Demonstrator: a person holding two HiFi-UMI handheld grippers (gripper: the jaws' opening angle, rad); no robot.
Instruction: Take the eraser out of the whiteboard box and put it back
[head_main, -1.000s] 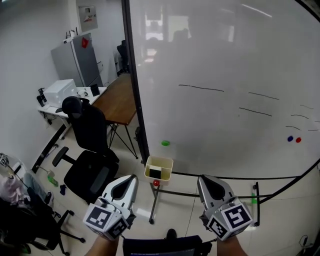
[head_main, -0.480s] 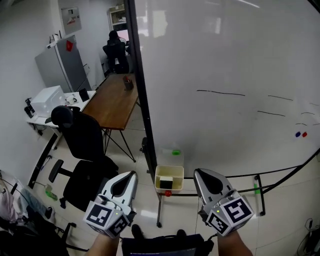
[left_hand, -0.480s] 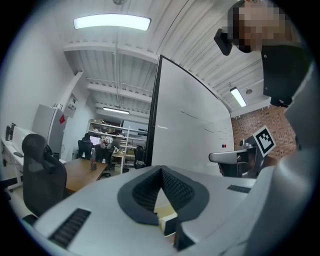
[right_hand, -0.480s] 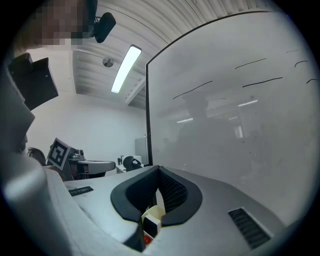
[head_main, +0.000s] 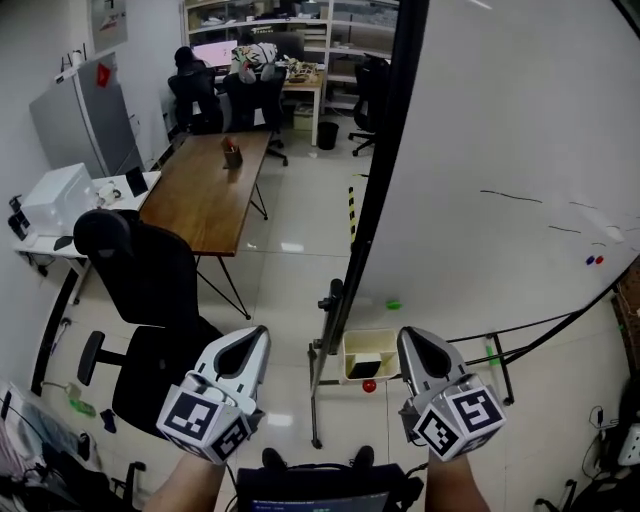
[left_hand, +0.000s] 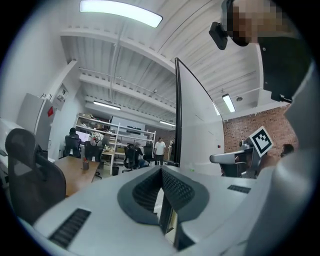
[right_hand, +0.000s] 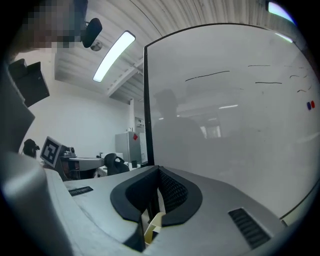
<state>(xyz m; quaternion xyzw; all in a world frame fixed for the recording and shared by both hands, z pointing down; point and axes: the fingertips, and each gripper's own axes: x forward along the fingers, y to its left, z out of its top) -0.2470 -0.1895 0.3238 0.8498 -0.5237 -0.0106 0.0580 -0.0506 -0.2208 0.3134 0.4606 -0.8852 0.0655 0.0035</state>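
The whiteboard (head_main: 500, 150) stands on a wheeled frame and shows nearly edge-on in the head view. A cream box (head_main: 352, 352) hangs at its lower left edge, with the black eraser (head_main: 365, 368) lying inside. Below the box sits a red magnet (head_main: 369, 385); a green one (head_main: 393, 304) is on the board above. My left gripper (head_main: 256, 336) and right gripper (head_main: 410, 338) are held level, short of the box, one on each side. Both are shut and hold nothing. The right gripper (right_hand: 159, 173) faces the whiteboard (right_hand: 225, 125), with the cream box (right_hand: 152, 226) low between its jaws. The left gripper (left_hand: 161, 171) looks past the board's edge.
A black office chair (head_main: 140, 280) stands at the left, close to my left gripper. Behind it are a wooden table (head_main: 205, 190), a white side desk with a printer (head_main: 55, 195) and a grey fridge (head_main: 75, 110). The board's stand leg (head_main: 316, 400) is just ahead. People sit at far desks.
The view has swung left, so the whiteboard now shows nearly edge-on and more of the office appears. Both grippers travelled along, still shut, and the box now sits between them.
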